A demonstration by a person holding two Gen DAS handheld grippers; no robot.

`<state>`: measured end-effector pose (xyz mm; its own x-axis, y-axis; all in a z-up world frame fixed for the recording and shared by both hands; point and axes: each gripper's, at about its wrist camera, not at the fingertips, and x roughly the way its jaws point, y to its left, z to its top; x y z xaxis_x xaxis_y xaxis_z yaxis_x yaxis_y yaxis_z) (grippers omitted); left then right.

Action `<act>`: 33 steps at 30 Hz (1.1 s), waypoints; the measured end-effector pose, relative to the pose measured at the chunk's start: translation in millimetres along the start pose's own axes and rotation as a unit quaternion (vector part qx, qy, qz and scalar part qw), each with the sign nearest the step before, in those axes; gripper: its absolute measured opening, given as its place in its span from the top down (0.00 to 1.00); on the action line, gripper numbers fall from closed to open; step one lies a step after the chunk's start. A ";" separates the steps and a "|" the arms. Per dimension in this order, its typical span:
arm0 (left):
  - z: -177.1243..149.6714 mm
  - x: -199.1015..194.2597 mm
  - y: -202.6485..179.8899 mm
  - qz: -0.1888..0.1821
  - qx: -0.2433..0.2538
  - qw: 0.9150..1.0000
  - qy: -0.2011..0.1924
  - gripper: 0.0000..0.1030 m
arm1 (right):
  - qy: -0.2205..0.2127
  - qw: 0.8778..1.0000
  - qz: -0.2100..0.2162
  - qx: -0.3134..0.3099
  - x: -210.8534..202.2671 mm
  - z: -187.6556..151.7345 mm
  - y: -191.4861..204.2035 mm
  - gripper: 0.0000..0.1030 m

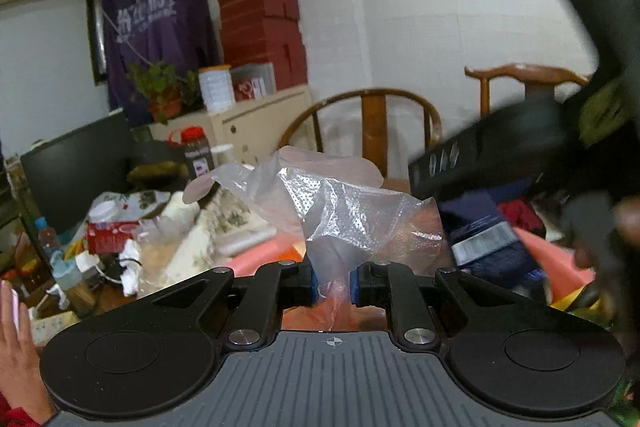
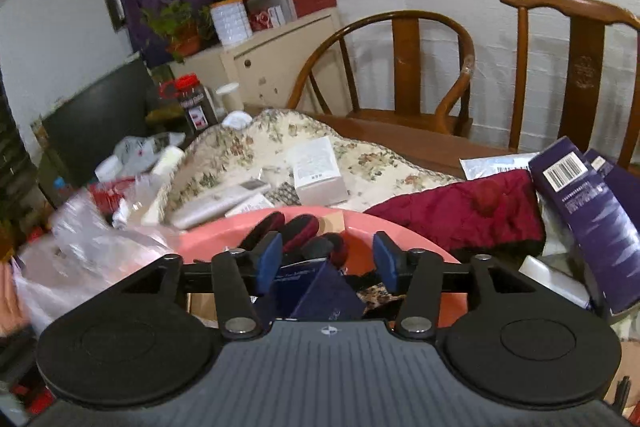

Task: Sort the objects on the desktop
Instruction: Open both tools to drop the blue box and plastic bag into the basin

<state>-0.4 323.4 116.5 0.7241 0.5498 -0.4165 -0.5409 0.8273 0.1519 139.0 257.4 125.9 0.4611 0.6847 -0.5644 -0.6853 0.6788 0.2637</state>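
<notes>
My left gripper (image 1: 331, 287) is shut on a crumpled clear plastic bag (image 1: 344, 211) and holds it up above the cluttered table. The bag also shows blurred at the left of the right wrist view (image 2: 88, 239). My right gripper (image 2: 326, 261) is open and empty, hovering over a pink basin (image 2: 224, 235) that holds dark red and black pads (image 2: 300, 227) and a navy box (image 2: 328, 295). In the left wrist view the right gripper's black body (image 1: 600, 75) is a blur at the right.
A floral cloth (image 2: 248, 147) covers the table with a white box (image 2: 318, 173) and a remote (image 2: 224, 201) on it. A maroon quilted cloth (image 2: 464, 211) and purple boxes (image 2: 580, 211) lie right. Two wooden chairs (image 2: 408, 67) stand behind. Bottles and clutter (image 1: 80, 251) sit left.
</notes>
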 end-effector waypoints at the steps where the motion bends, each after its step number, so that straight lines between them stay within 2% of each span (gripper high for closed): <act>1: -0.1 4.9 -1.9 0.001 0.001 1.000 0.007 0.81 | -0.005 1.000 0.003 0.004 -4.8 1.7 -2.3 0.38; 2: -0.4 9.1 -4.6 0.000 0.003 1.000 0.013 0.81 | -0.010 1.000 0.005 0.004 -9.8 3.0 -4.2 0.34; 5: -1.6 19.2 -12.6 -0.008 0.004 1.000 0.026 0.81 | -0.024 1.000 0.005 -0.010 -27.1 5.6 -8.2 0.33; 9: -2.4 14.2 -14.9 -0.017 0.003 1.000 0.018 0.79 | -0.049 0.998 0.012 -0.030 -58.9 0.5 -15.9 0.30; 12: -1.9 -2.8 -1.0 -0.012 -0.009 1.000 -0.001 0.57 | -0.063 0.995 0.004 -0.071 -80.6 -11.6 -15.3 0.24; 14: -0.1 -14.9 11.0 -0.004 -0.011 1.000 -0.018 0.51 | -0.073 0.993 -0.013 -0.094 -86.8 -18.0 -13.8 0.24; 17: 1.0 -29.2 28.1 0.011 -0.028 0.999 -0.029 0.50 | -0.047 0.993 -0.043 -0.103 -74.4 -24.4 -14.5 0.24; 20: -1.4 -36.4 32.8 0.015 -0.029 0.999 -0.031 0.49 | 0.007 0.993 -0.059 -0.104 -51.2 -34.8 -22.0 0.24; 23: -6.6 -25.1 29.0 0.021 -0.024 0.999 -0.011 0.45 | 0.045 0.991 -0.082 -0.097 -33.9 -50.5 -35.0 0.25; 27: -16.6 -0.7 8.0 0.001 -0.016 1.000 0.026 0.45 | 0.030 0.997 -0.037 -0.055 -48.4 -51.3 -49.3 0.25; 28: -16.3 2.7 2.4 -0.020 -0.014 0.999 0.039 0.45 | 0.024 0.998 -0.024 -0.048 -55.3 -48.2 -51.6 0.25; 29: -14.9 2.0 -1.0 -0.033 -0.023 0.999 0.033 0.43 | 0.016 0.999 -0.014 -0.042 -62.6 -44.4 -52.2 0.24; 30: -13.4 0.2 -6.7 -0.035 -0.022 0.999 0.026 0.36 | 0.007 0.999 -0.008 -0.038 -70.2 -41.7 -51.6 0.24; 31: -12.2 -1.7 -12.9 -0.032 -0.010 0.999 0.022 0.30 | -0.001 0.999 -0.005 -0.039 -76.4 -39.0 -49.6 0.24; 33: -10.6 -6.3 -20.8 -0.025 0.007 1.000 0.012 0.26 | -0.012 0.999 0.000 -0.040 -89.7 -36.6 -50.1 0.24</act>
<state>1.8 301.5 106.5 0.7394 0.5058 -0.4443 -0.4986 0.8549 0.1435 111.3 152.3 134.7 0.4743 0.6918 -0.5445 -0.7280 0.6560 0.1994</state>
